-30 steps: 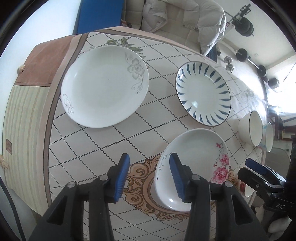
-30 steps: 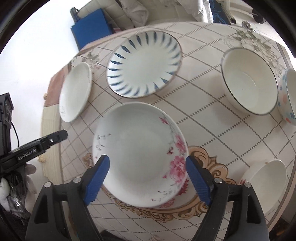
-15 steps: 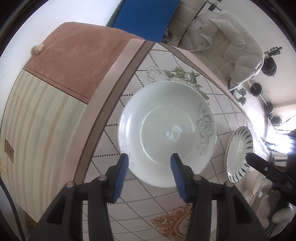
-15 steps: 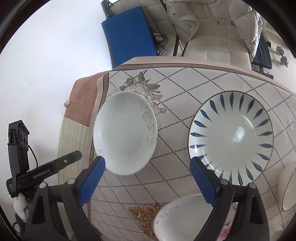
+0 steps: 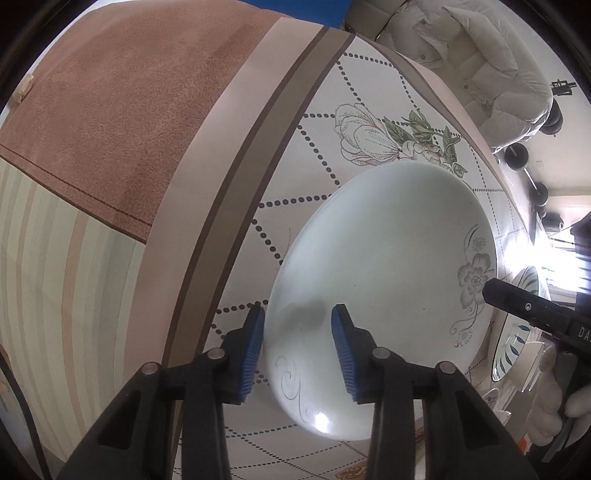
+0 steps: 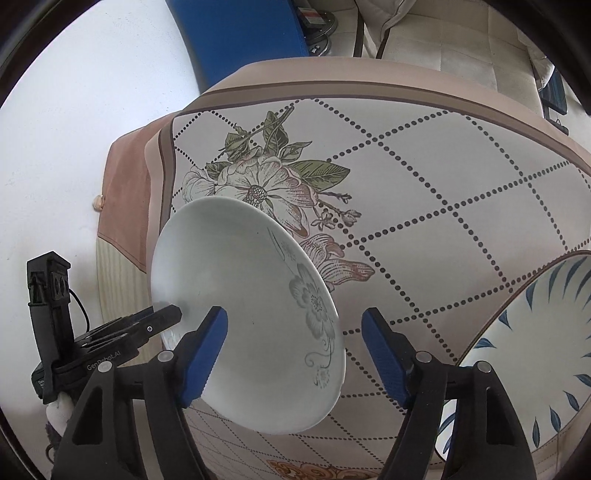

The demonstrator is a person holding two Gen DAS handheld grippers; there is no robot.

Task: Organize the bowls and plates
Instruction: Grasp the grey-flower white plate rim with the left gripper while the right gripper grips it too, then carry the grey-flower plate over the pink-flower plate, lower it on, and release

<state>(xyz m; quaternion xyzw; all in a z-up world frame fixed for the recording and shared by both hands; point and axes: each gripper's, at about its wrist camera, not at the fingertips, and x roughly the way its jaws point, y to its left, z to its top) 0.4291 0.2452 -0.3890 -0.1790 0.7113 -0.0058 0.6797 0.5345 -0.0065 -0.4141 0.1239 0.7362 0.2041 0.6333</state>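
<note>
Behind the table sits a pale sofa [image 5: 476, 55] with a puffy white coat on it, and some dark weights lie on the floor past it.

From the left wrist, the table [image 5: 306, 155] wears a cloth with dotted lines and a big printed flower. A brown and striped cloth hangs down its side. The white plate [image 5: 384, 291] with a grey flower lies near the table's edge. The left gripper [image 5: 298, 349] points down at the near-left rim of the plate. Its jaws have just been closing. One blue pad [image 5: 253, 350] is outside the rim, over the cloth. The other pad [image 5: 342, 354] is over the inside of the plate. The rim sits between them. A gap shows on each side, so the pads do not press the plate yet. A dark shadow falls on the plate by the pads. At the right edge, one black finger of the right gripper [image 5: 524, 306] reaches toward the far rim, and a gloved hand [image 5: 554, 398] shows below it. A bit of the blue-leaf plate [image 5: 517, 328] shows there too.

From the right wrist, the same white plate [image 6: 251, 317] lies just below the printed flower. The right gripper [image 6: 295, 354] is partly open, and its jaws have just been closing. Its left pad [image 6: 205, 354] is over the plate. Its right pad [image 6: 384, 358] is past the right rim, over the cloth. The pads hold nothing. The left gripper [image 6: 147, 326] comes in from the left, its tip at the plate's left rim. The blue-leaf plate [image 6: 532, 350] lies to the right, apart from the white plate. A blue mat [image 6: 251, 33] leans behind the table.
</note>
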